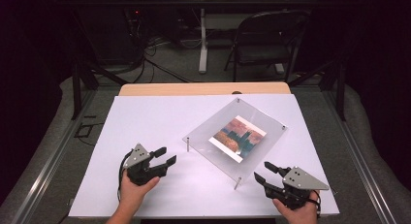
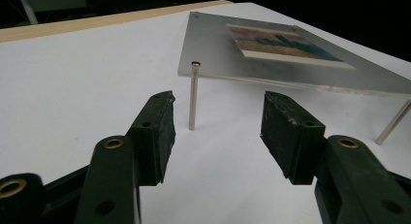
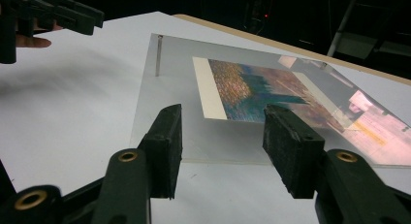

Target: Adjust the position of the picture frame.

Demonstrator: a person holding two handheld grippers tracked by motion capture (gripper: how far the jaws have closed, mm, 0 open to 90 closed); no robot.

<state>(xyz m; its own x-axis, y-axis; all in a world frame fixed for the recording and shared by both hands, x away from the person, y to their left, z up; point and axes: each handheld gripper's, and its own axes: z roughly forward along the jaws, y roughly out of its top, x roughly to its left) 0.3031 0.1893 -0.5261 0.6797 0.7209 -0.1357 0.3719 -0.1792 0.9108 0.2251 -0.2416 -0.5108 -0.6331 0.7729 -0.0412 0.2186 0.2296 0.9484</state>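
Looking down on a white tabletop point(image 1: 160, 117), a clear panel point(image 1: 264, 136) is sitting right of centre, turned at an angle and raised on thin metal legs. A colourful picture point(image 1: 237, 138) is lying flat under or inside the panel; which of the two, I cannot tell. Its subject is hard to make out, just bands of orange, teal and pink with a pale border.

The left claw point(image 1: 164, 156) is hovering near the front left of the tabletop, jaws spread wide with nothing between them, pointing toward the panel's nearest leg point(image 1: 188, 144). In the left gripper view that leg point(image 2: 193, 96) is standing upright between the two open jaws but farther off, not touched by either. A second leg point(image 2: 392, 122) is being cut off at the right edge.

The right claw point(image 1: 265, 171) is sitting at the front right, also wide and empty, just beside the panel's near corner. In the right gripper view its jaws are framing the panel's near edge point(image 3: 203, 158), and glare on the far part of the surface is washing out the picture point(image 3: 257, 90) there. The left hand point(image 3: 31, 41) is showing at the top left, partly cut off.

Behind the tabletop, a dark folding chair point(image 1: 264, 40) is fading into shadow.
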